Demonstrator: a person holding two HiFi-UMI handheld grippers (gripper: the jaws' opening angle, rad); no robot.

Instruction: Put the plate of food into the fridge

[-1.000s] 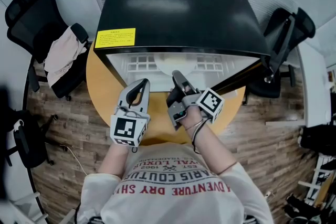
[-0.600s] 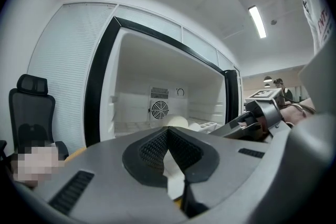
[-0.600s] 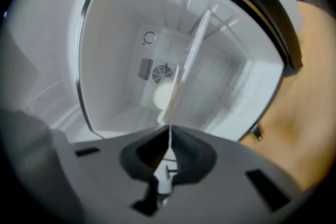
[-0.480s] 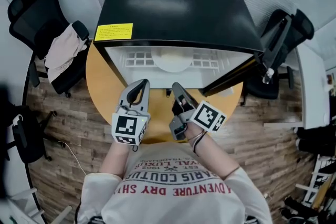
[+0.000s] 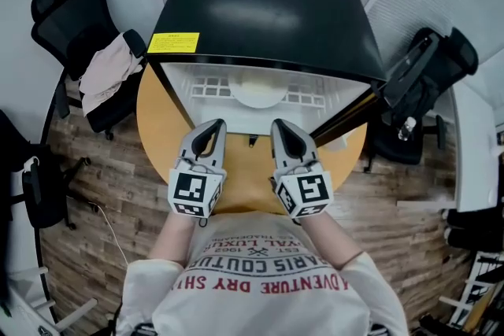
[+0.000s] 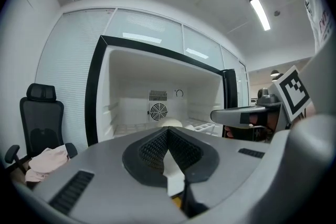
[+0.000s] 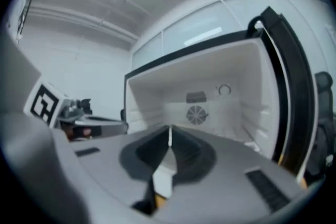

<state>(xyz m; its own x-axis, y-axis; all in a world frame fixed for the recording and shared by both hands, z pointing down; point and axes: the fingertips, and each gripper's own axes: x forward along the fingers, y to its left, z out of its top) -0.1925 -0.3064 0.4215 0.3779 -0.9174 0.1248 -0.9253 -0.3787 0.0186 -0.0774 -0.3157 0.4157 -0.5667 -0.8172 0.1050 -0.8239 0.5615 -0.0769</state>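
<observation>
At 10 o'clock a chair (image 5: 71,12) draped with cloth (image 5: 106,75) stands well clear; my left gripper (image 5: 213,125) and, beside it, my right gripper (image 5: 281,125) hover over the table (image 5: 157,130), each with fingers pressed together on nothing. I judge they hang back empty because the plate of food (image 5: 258,93) already sits at 12 o'clock on the shelf (image 5: 213,94) of the fridge (image 5: 260,4), with only the open door (image 5: 350,112) at 2 o'clock standing near my right gripper.

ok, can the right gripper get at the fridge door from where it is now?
Probably yes. The door stands open just to the right of the right gripper, and nothing shows between them. Its jaws are shut and empty, so it could push the door.
</observation>
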